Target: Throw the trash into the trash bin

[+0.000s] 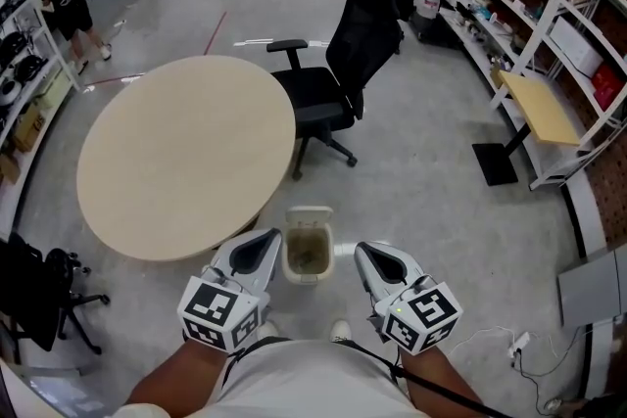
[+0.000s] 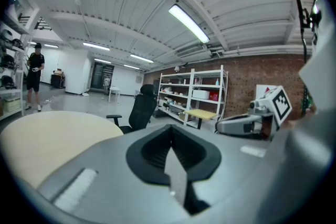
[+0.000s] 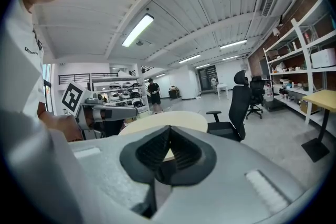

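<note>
A small white trash bin (image 1: 308, 245) stands on the grey floor beside the round beige table (image 1: 186, 152), and its inside looks brownish. My left gripper (image 1: 261, 242) hovers just left of the bin, and my right gripper (image 1: 366, 253) just right of it. Both point forward, nearly level. In the left gripper view the jaws (image 2: 169, 131) meet along a seam with nothing between them. The right gripper's jaws (image 3: 168, 132) are pressed together in the same way and hold nothing. I see no loose trash on the table or the floor.
A black office chair (image 1: 343, 73) stands beyond the bin at the table's right edge. Shelving racks (image 1: 529, 15) and a small yellow-topped side table (image 1: 537, 108) line the right wall. Another black chair (image 1: 44, 294) is at the near left. A person (image 1: 67, 0) stands far left.
</note>
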Demonstrator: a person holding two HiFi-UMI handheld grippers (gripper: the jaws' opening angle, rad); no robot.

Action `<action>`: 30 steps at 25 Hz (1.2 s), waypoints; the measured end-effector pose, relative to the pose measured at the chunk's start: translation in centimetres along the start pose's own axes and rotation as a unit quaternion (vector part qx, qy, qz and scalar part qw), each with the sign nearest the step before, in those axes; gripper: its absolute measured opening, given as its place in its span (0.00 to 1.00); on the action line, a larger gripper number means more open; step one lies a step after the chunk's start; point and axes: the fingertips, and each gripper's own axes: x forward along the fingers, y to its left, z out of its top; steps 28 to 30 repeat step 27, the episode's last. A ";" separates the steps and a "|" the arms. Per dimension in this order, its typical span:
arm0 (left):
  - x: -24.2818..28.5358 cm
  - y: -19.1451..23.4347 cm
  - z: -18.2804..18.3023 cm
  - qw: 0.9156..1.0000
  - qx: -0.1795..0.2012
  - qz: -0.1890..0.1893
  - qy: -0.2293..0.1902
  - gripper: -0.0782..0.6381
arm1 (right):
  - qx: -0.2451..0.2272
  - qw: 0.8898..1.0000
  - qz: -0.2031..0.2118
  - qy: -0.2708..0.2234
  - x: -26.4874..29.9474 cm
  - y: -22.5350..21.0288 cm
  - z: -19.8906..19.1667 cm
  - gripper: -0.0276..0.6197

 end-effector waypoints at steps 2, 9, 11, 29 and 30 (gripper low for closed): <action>0.2 0.0 0.0 1.000 0.002 -0.003 0.001 0.12 | -0.002 1.000 -0.002 0.002 0.1 0.0 -0.1 0.05; 0.6 -0.2 -0.3 1.000 0.006 -0.015 0.007 0.12 | -0.003 1.000 -0.005 0.004 0.3 0.0 -0.2 0.05; 0.7 -0.2 -0.2 1.000 0.006 -0.016 0.008 0.12 | -0.004 1.000 -0.006 0.005 0.3 -0.1 -0.1 0.05; 0.9 0.0 -0.4 1.000 0.004 -0.024 0.012 0.12 | -0.005 1.000 -0.014 0.004 0.5 -0.2 -0.1 0.05; 0.9 0.0 -0.4 1.000 0.004 -0.024 0.012 0.12 | -0.005 1.000 -0.014 0.004 0.5 -0.2 -0.1 0.05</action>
